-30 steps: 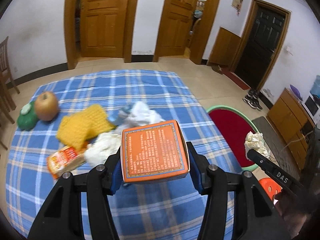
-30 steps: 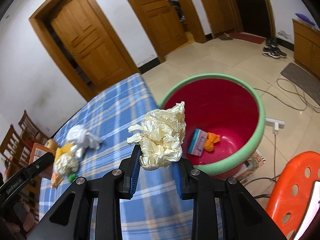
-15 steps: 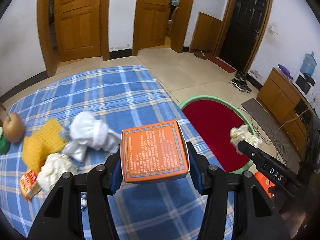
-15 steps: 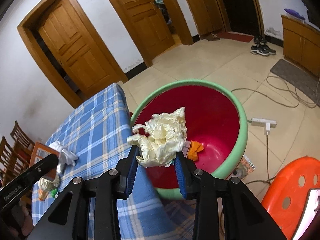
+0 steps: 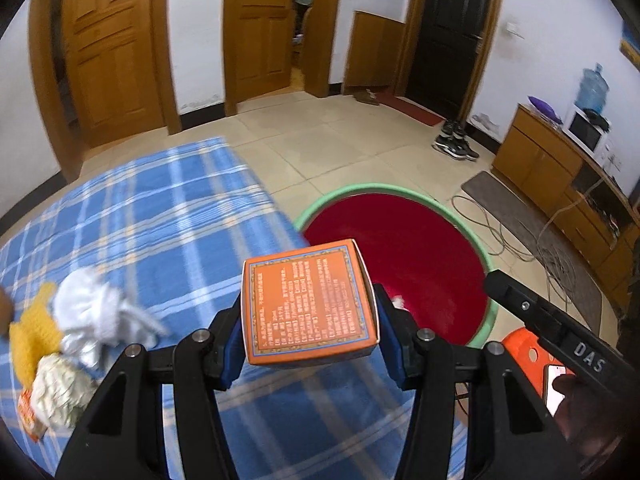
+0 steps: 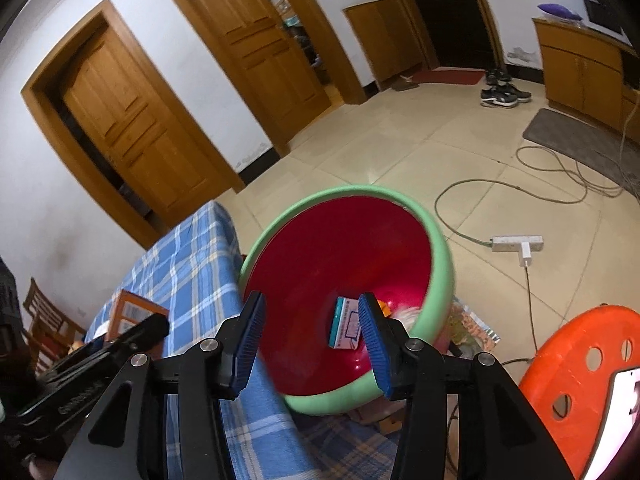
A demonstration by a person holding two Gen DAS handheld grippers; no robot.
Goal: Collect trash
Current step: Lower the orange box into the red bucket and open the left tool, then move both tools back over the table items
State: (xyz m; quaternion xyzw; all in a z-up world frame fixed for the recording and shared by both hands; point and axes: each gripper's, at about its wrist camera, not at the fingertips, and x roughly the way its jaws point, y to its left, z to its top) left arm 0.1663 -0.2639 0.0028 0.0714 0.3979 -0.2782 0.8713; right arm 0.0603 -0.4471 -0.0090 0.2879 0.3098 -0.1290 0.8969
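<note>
**Item: two loads at the basin, one dropped, one due**

Nearest, our left gripper point(image 5: 308, 344) is clenched on the orange box point(image 5: 308, 304), pads pressing both its sides, above the right edge of the blue plaid tablecloth point(image 5: 160, 224). Our right gripper point(image 6: 312, 344) has its jaws opening with nothing between them, poised over the red basin point(image 6: 440, 256) on the floor just beside the table.

In the basin lie a small blue-and-white carton point(image 6: 345, 328), an orange scrap and a blurred pale wad point(image 6: 408, 314).

Handling note, as we judge it: carry the box fully past the green rim before letting go, and keep it clear of the right gripper, which stands near.

Farther along the cloth, toward its left edge, we list uncollected items: a white crumpled tissue point(image 5: 96, 312), a cream paper ball point(image 5: 60, 392), a yellow sponge cloth point(image 5: 32, 340).

View differences: only the right wrist camera shows the basin's contents and the power strip point(image 6: 516, 244) beyond; only the left shows the remaining trash.
</note>
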